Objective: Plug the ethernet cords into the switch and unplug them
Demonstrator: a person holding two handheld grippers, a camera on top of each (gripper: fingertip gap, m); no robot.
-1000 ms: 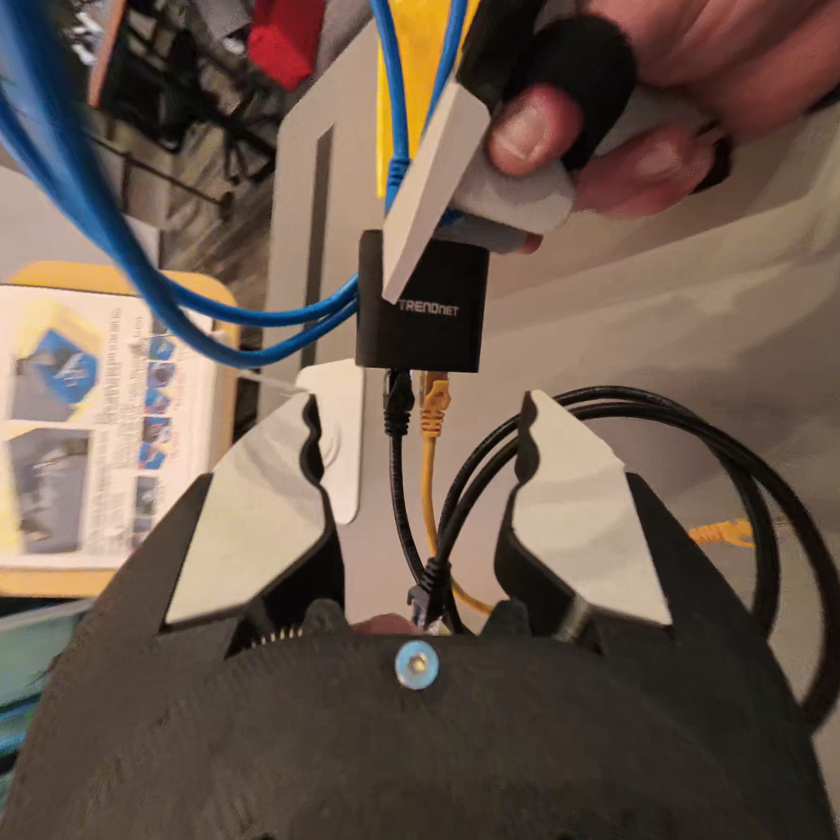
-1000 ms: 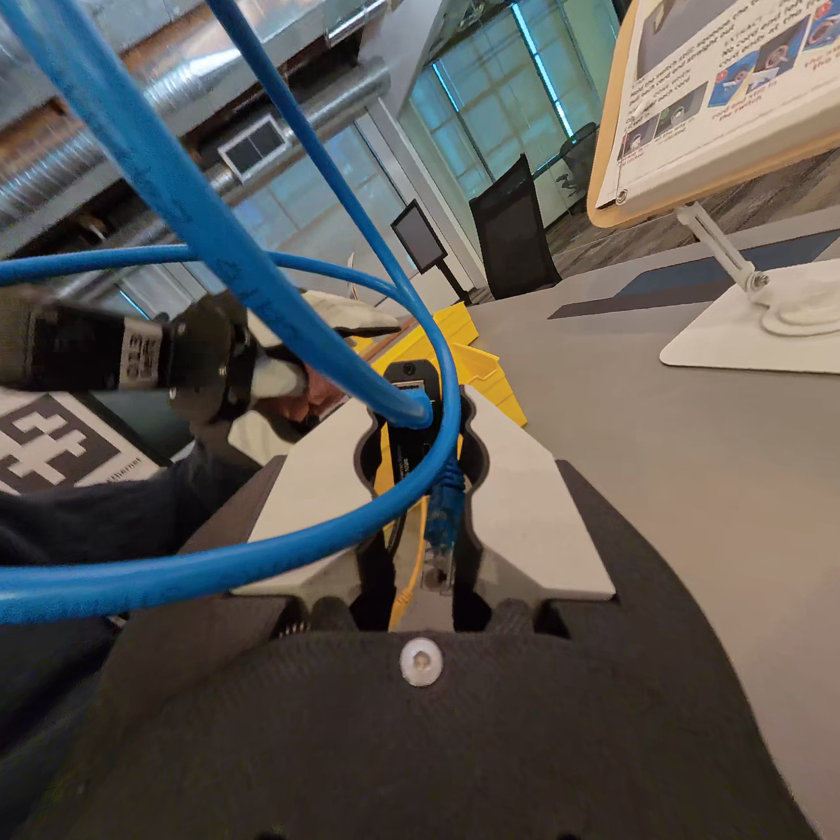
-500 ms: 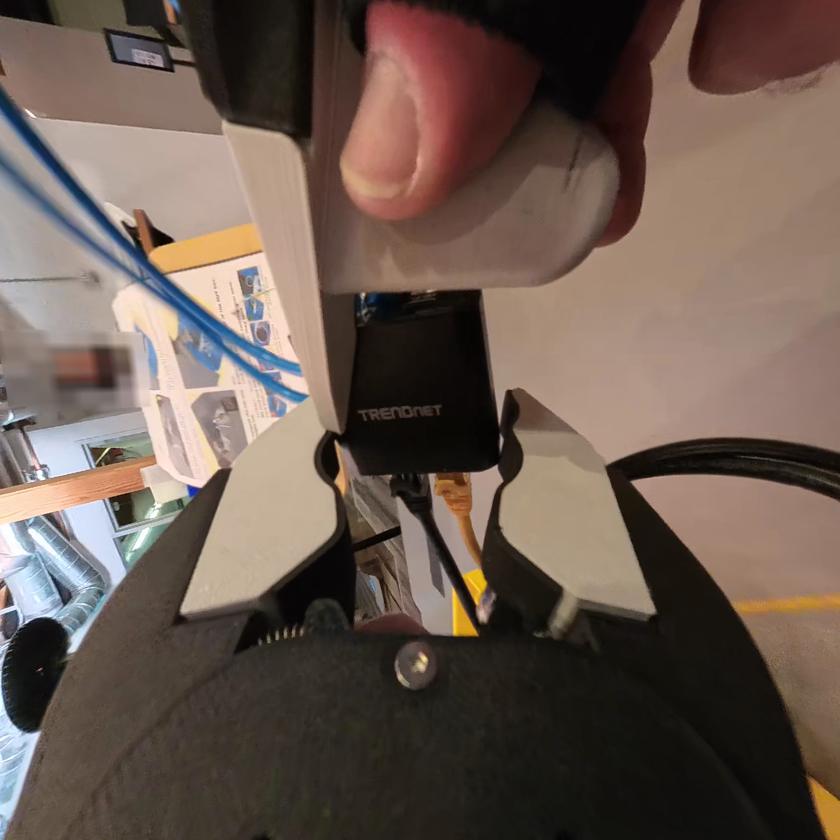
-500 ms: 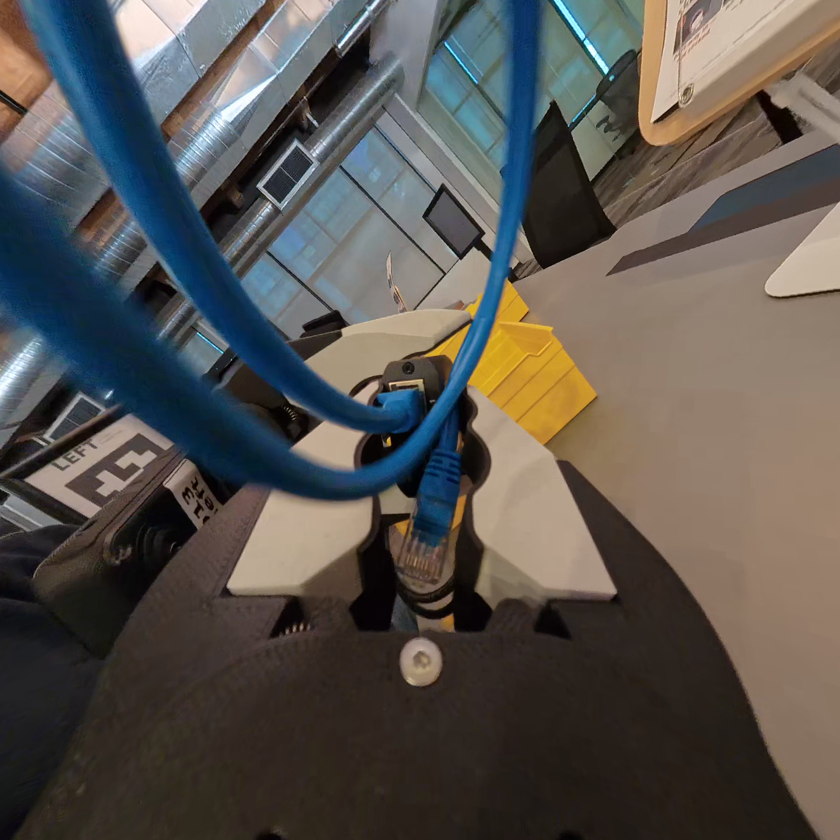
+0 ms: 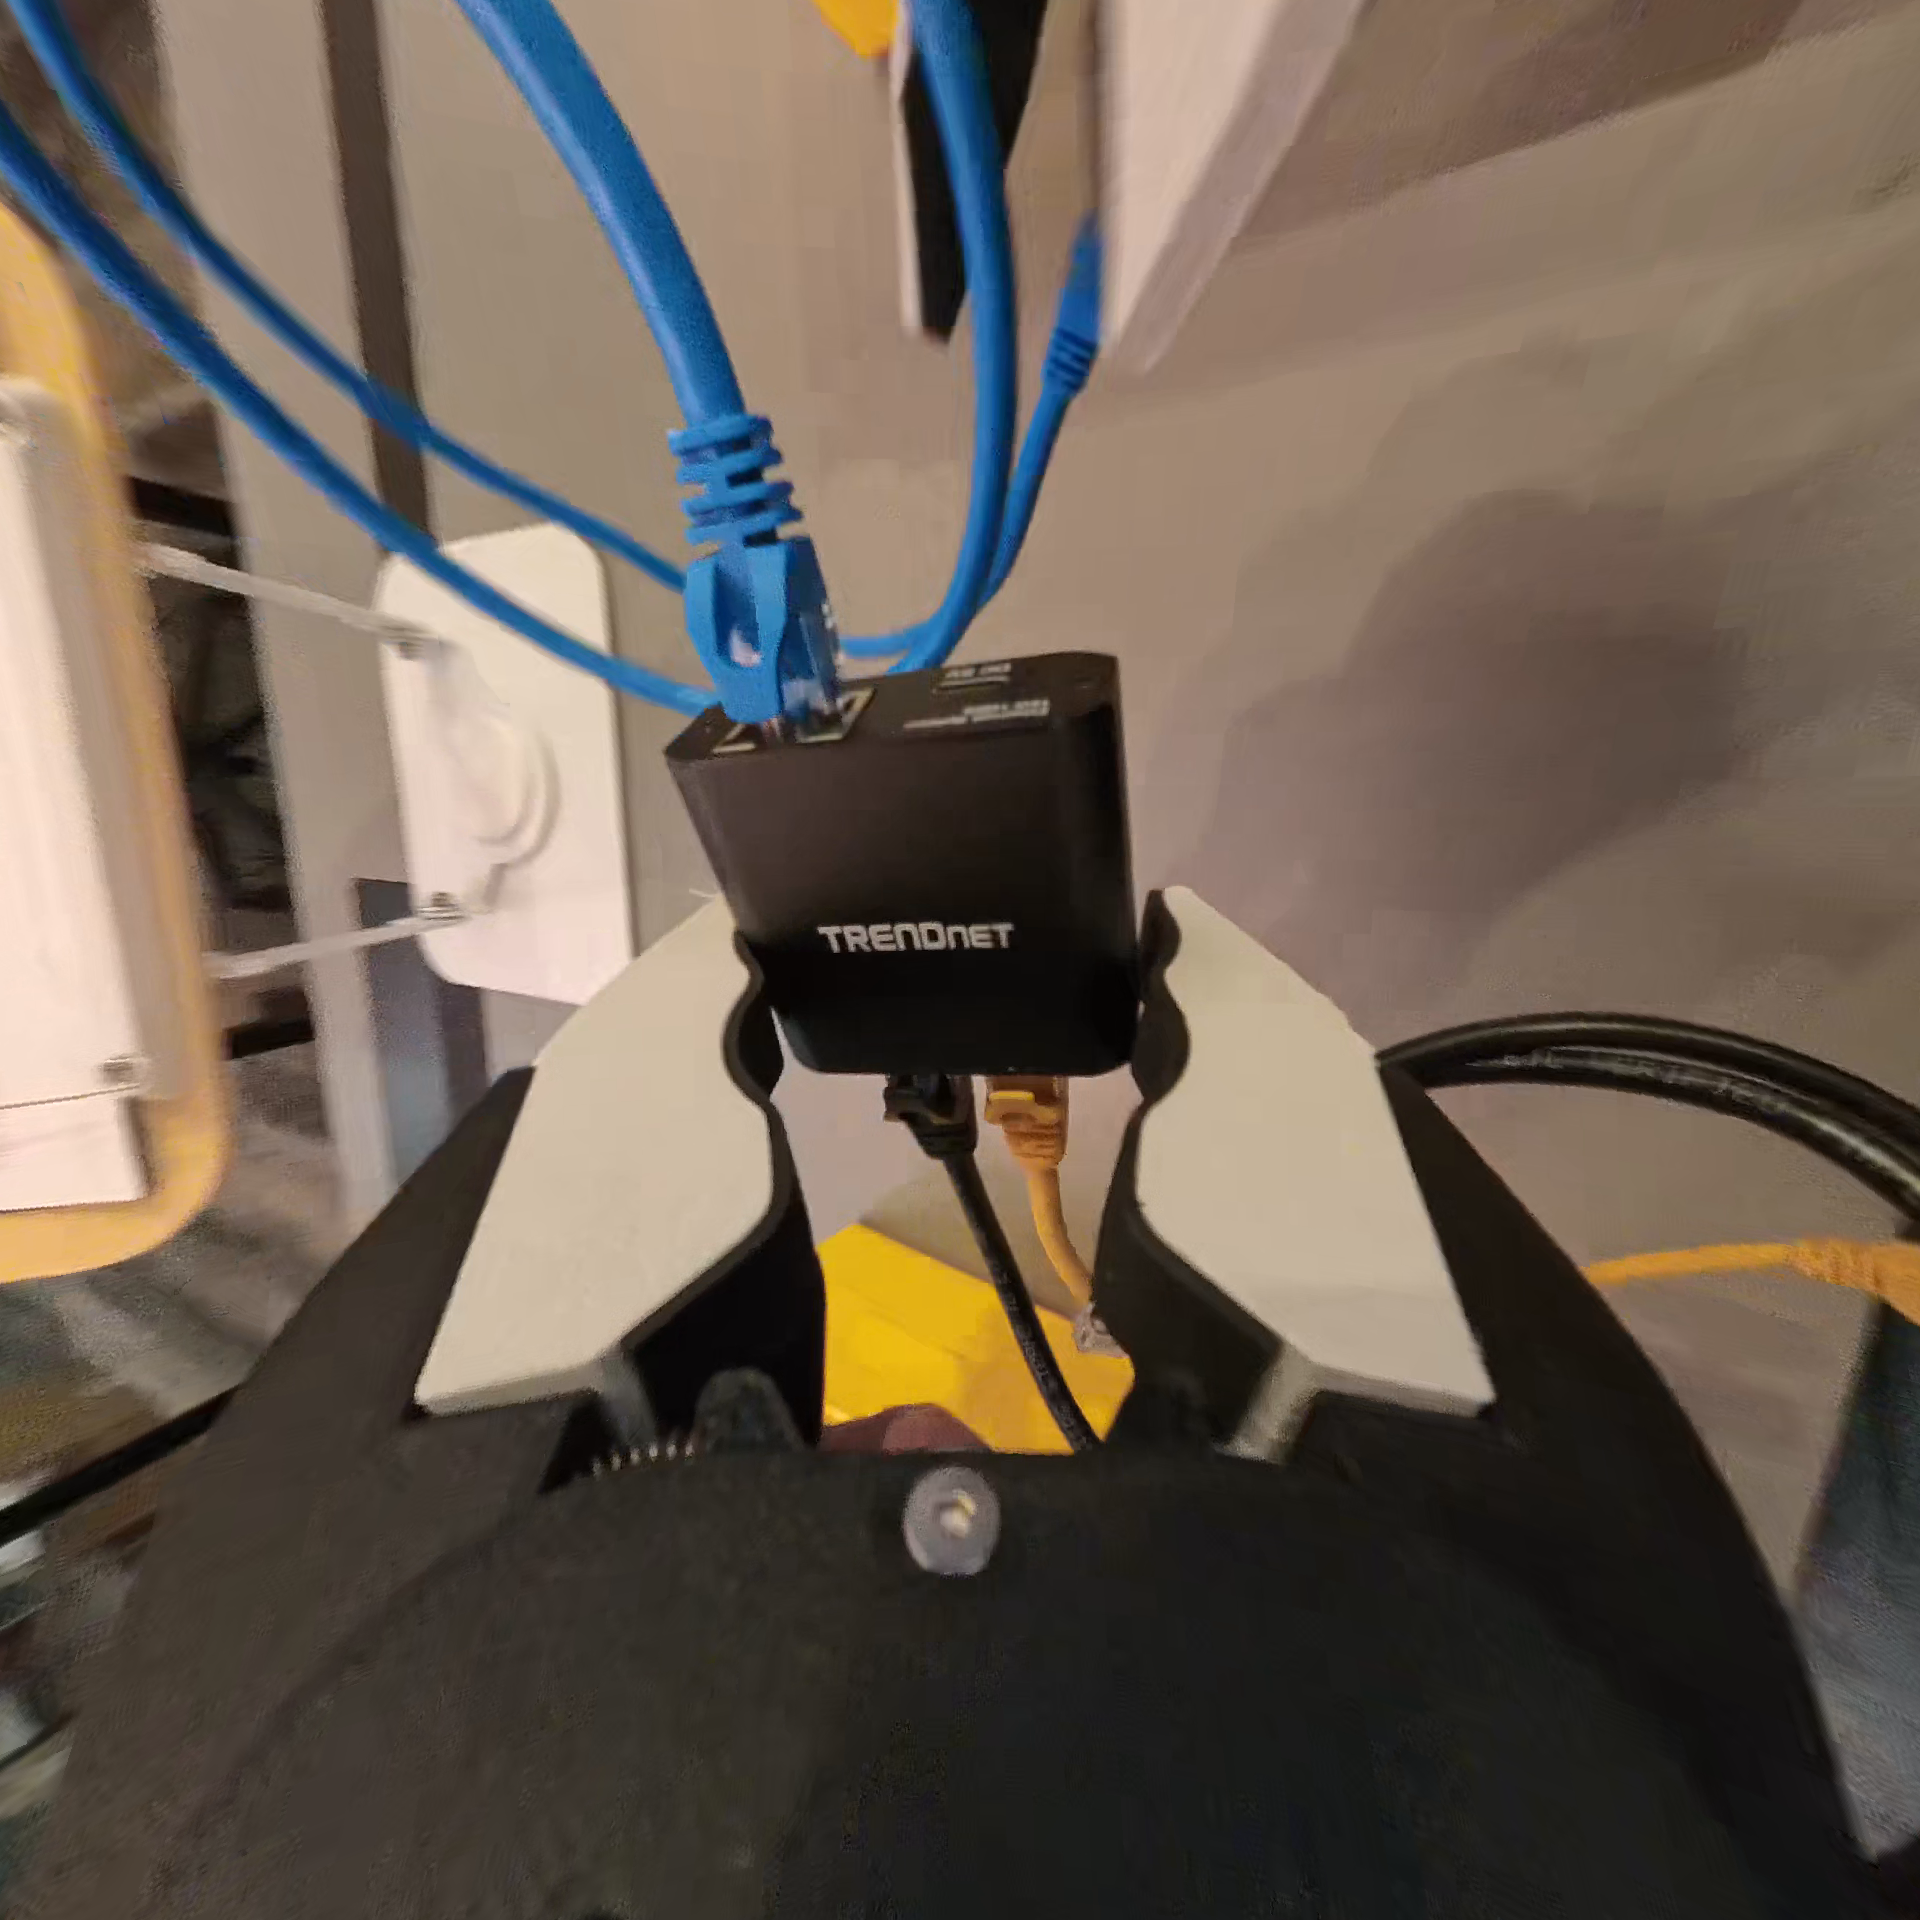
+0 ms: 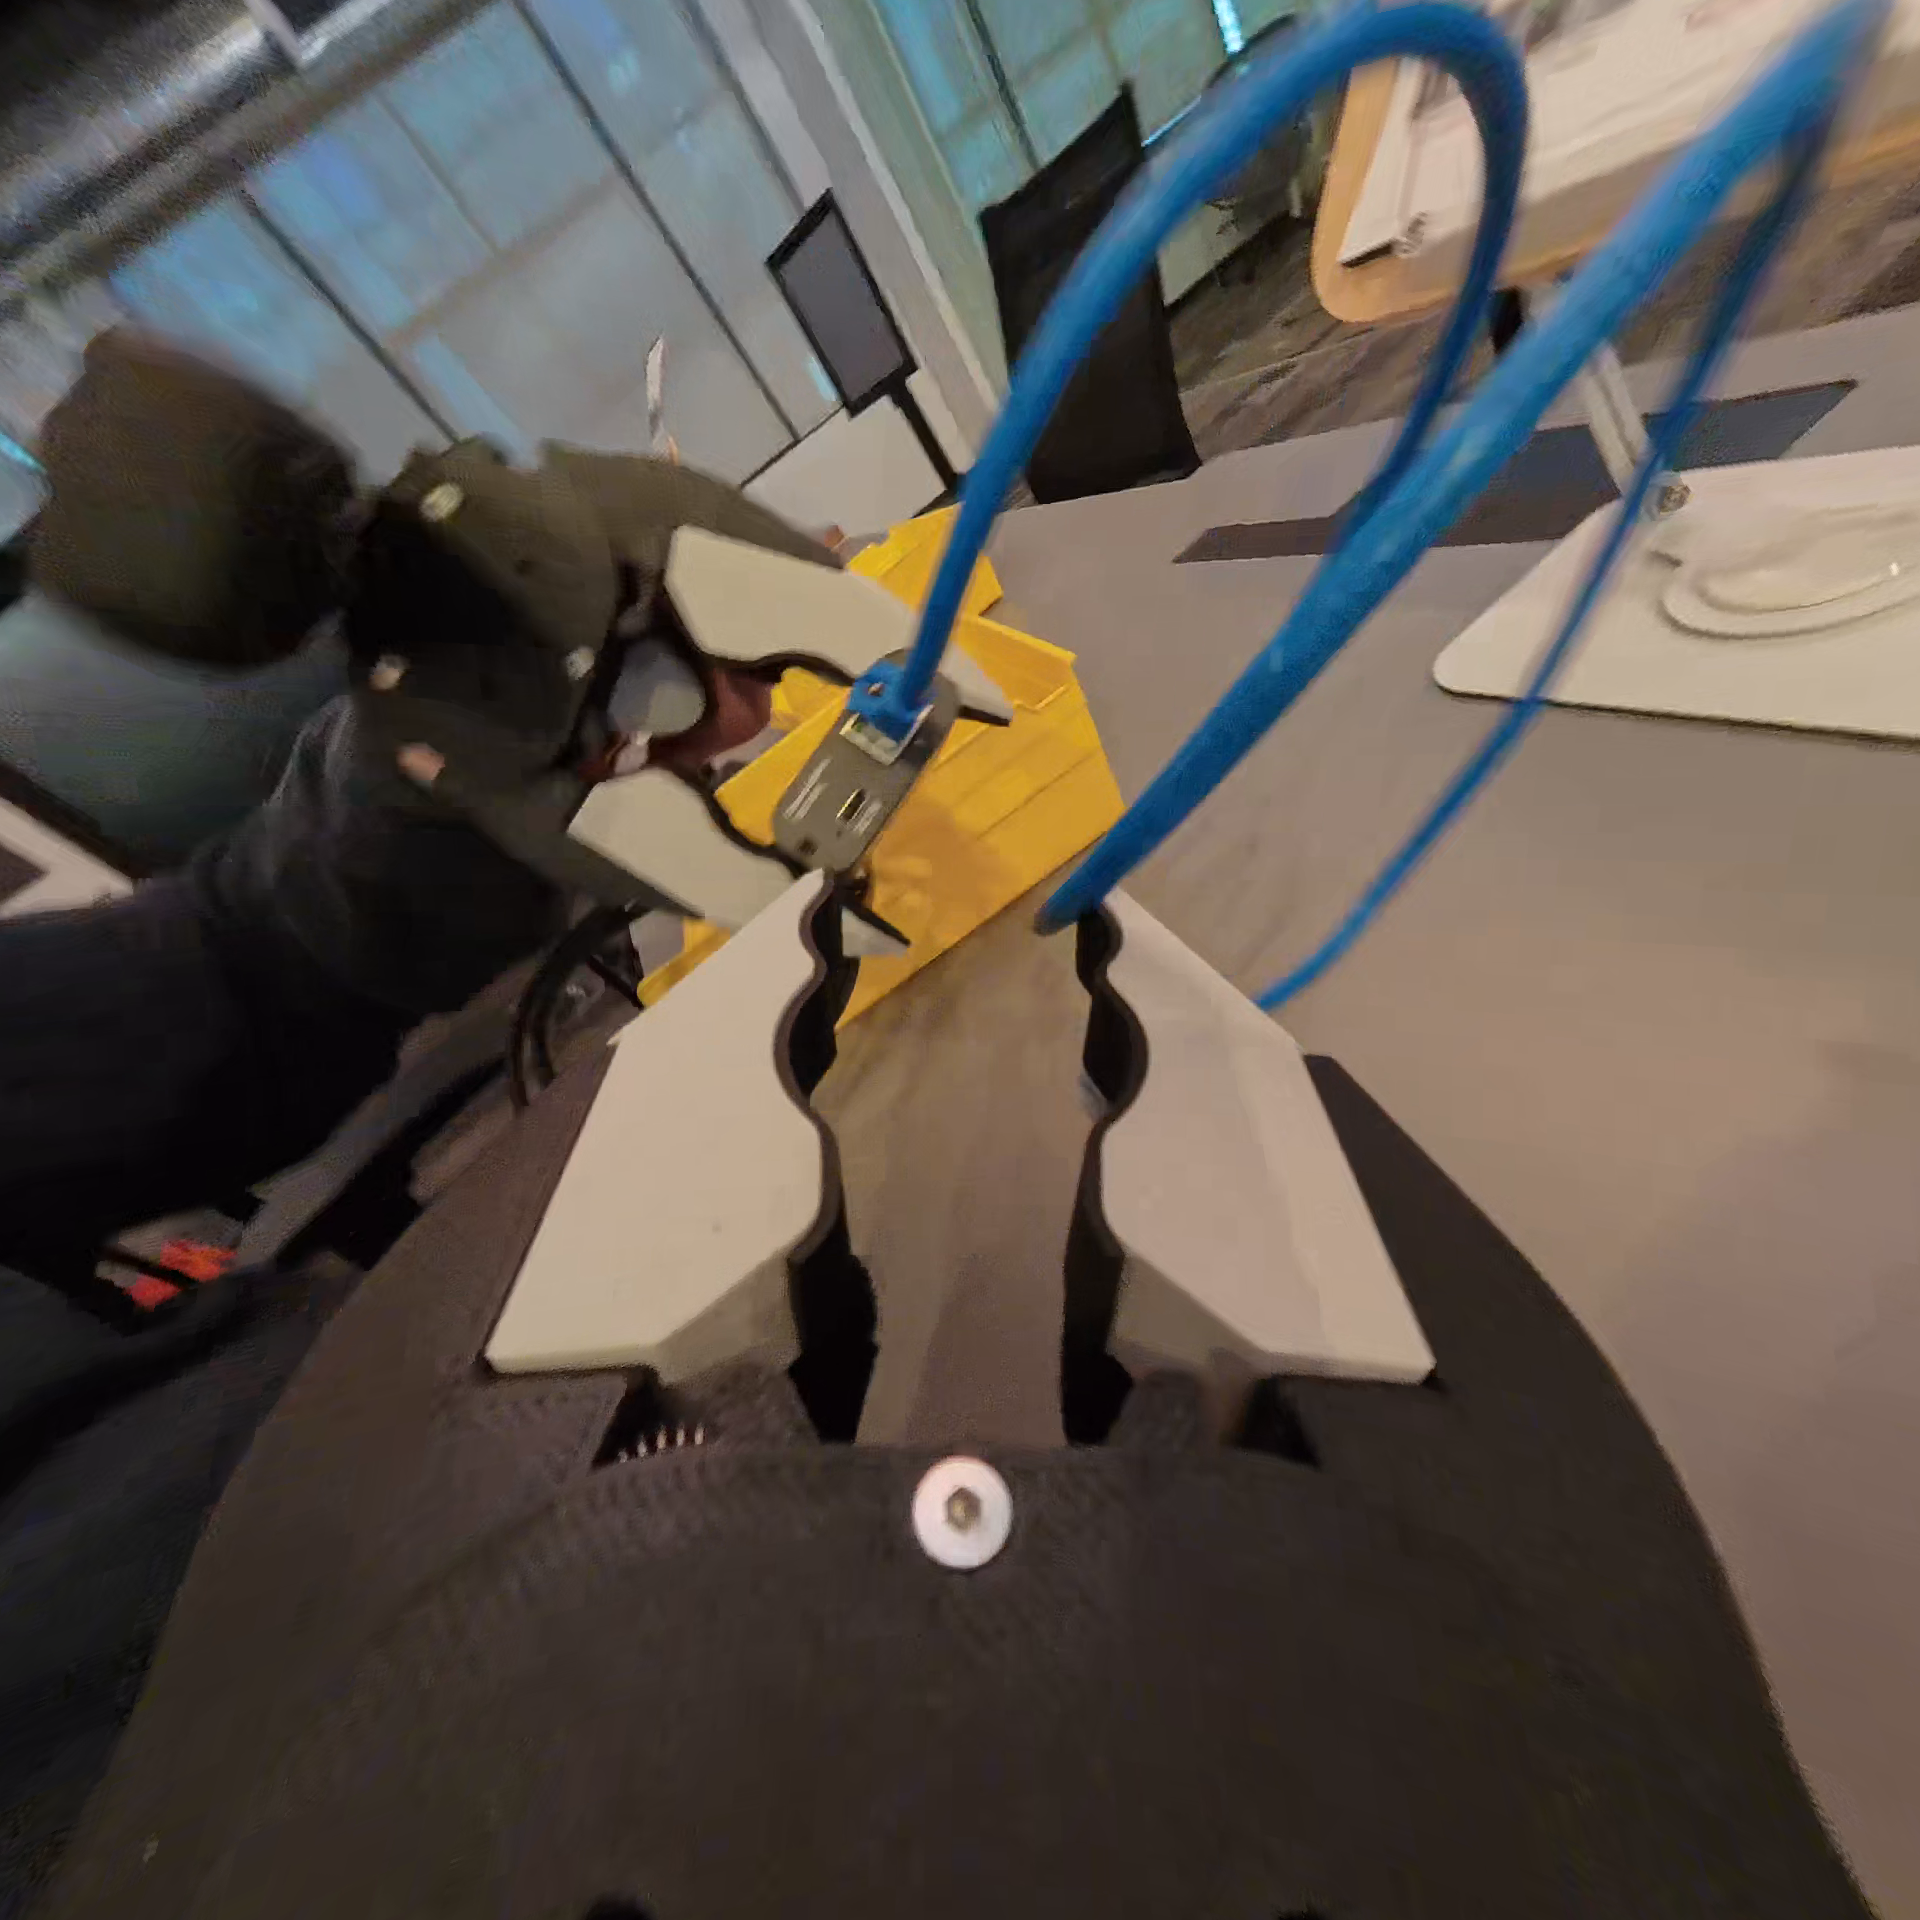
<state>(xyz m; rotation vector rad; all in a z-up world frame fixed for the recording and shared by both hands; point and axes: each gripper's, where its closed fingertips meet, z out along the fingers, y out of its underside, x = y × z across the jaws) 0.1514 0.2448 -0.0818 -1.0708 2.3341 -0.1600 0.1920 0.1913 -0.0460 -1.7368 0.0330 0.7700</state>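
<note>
Pinching the black switch (image 5: 914, 894) by its near end, the left claw (image 5: 940, 966) has a grey finger pressed against each side. A blue plug (image 5: 764, 634) sits in a port on the switch's far face, its blue cord (image 5: 665, 239) running up and away. A black cord (image 5: 997, 1268) and an orange cord (image 5: 1044, 1174) leave the near face and drop between the fingers, where their lower lengths are hidden.

In the right wrist view, the right claw (image 6: 951, 914) is spread wide with nothing between its fingers, over the grey desk (image 6: 1558, 935). The far-left part of that view is blurred, so the switch (image 6: 847, 790) and the left claw (image 6: 831, 790) around it are hard to make out. Blue cord loops (image 6: 1382, 540) cross in front of the desk, and one end seems to pass behind the right fingertip. A yellow bin (image 6: 987, 748) lies beyond the switch, and a white stand base (image 6: 1662, 644) sits far right, cut off by the frame.
</note>
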